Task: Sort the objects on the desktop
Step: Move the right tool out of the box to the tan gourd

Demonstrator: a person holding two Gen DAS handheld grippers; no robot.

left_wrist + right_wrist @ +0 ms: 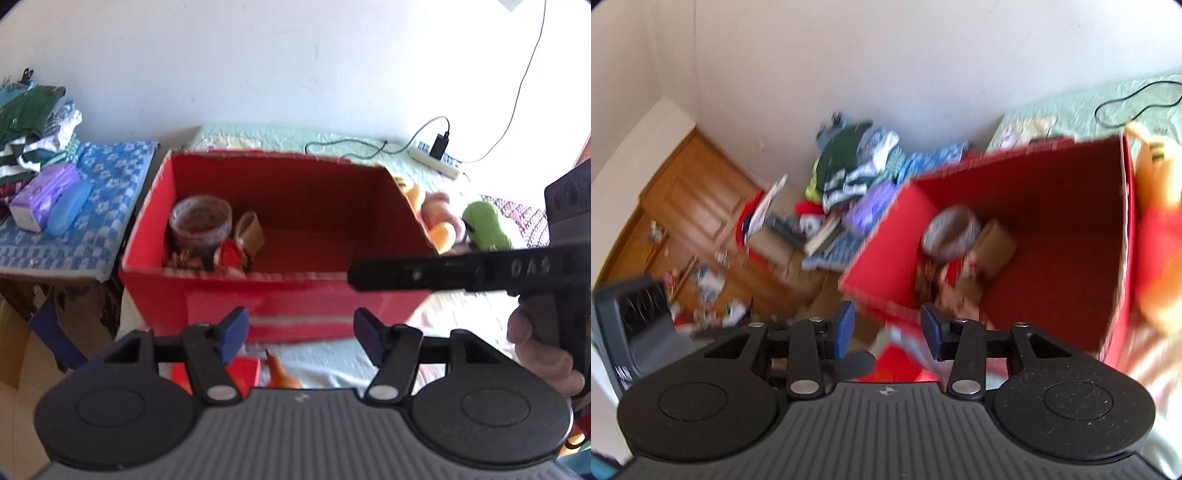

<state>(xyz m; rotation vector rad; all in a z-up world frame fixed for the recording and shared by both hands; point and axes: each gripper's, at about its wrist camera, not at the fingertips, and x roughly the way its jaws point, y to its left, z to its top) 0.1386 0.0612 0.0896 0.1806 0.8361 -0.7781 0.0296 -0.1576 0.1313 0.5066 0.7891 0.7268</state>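
Note:
A red cardboard box (221,295) stands open on the bed; it also shows in the right wrist view (1052,206). Inside at its left lie a tape roll (201,221), a tan object (251,230) and a small red item (231,254). My left gripper (299,332) is open and empty in front of the box's near wall. My right gripper (888,328) is open and empty above the box's near left corner; its black body (461,273) crosses the left wrist view. Below the left gripper lie a red item (245,373) and an orange item (280,374).
Plush toys, one green (485,225) and some orange and pink (437,214), lie right of the box. A power strip (436,158) with cables sits behind. A side table with blue cloth (107,184) holds a purple pack (44,195), a blue case (70,208) and folded clothes (33,118).

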